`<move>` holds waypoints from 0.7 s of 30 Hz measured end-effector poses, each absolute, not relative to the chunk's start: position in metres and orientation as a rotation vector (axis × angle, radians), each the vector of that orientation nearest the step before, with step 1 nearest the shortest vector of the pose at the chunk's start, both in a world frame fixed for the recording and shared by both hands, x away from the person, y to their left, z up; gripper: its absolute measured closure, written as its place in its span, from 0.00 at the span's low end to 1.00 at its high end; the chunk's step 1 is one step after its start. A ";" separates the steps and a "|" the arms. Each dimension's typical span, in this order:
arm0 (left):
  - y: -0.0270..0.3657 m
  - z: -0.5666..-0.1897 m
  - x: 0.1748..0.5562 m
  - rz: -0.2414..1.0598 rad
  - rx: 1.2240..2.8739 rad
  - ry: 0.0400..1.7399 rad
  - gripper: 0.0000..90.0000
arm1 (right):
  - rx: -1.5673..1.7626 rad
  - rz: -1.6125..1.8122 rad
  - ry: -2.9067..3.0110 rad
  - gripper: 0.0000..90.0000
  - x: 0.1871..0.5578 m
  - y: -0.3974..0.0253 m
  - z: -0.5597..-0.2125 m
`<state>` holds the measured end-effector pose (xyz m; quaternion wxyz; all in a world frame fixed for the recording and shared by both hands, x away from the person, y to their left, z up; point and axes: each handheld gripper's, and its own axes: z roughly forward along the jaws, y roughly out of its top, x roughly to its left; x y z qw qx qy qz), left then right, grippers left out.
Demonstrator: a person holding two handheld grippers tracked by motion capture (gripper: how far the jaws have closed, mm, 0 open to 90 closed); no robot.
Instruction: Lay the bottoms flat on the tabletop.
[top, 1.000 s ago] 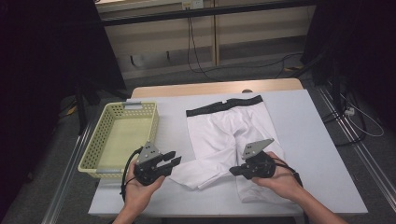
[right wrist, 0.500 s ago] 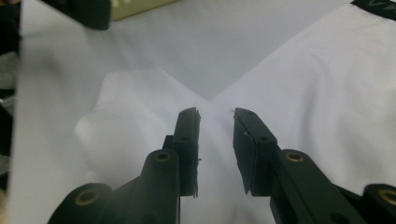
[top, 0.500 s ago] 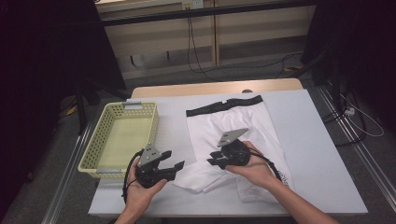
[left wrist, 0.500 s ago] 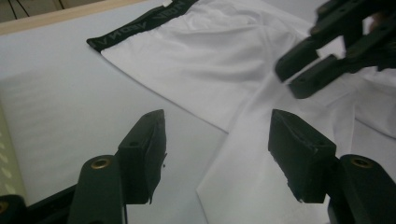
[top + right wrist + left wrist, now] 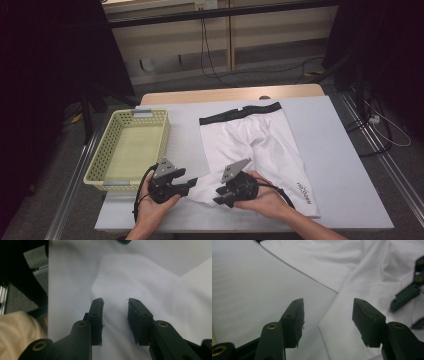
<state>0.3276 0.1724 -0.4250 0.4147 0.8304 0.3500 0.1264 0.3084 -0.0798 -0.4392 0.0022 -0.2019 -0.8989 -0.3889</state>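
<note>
White shorts [image 5: 260, 145] lie flat on the bench [image 5: 345, 165] beside a yellow basket [image 5: 131, 145], both grippers at the near leg. Left gripper [image 5: 328, 306]: jaws spread over the hem corner. Right gripper [image 5: 115, 303]: jaws parted above cloth; a shallow pinch could slip off.

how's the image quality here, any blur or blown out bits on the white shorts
High view: sharp, evenly lit on the table, dark surroundings; shorts keep their folds. Left gripper view: jaws crisp, cloth soft with a bluish cast. Right gripper view: cloth hazy, nearly washed out, few wrinkles readable.
</note>
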 end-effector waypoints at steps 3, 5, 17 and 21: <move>0.170 -0.426 0.328 0.314 2.093 0.879 0.47 | -0.644 -1.205 -2.835 0.72 0.297 -0.085 -0.444; 0.169 -0.427 0.329 0.314 2.099 0.876 0.47 | -0.645 -1.206 -2.831 0.72 0.295 -0.088 -0.445; 0.169 -0.429 0.330 0.314 2.115 0.874 0.45 | -0.639 -1.228 -2.910 0.98 0.293 -0.083 -0.448; 0.169 -0.429 0.329 0.315 2.118 0.874 0.45 | -0.646 -1.211 -2.862 1.00 0.291 -0.097 -0.444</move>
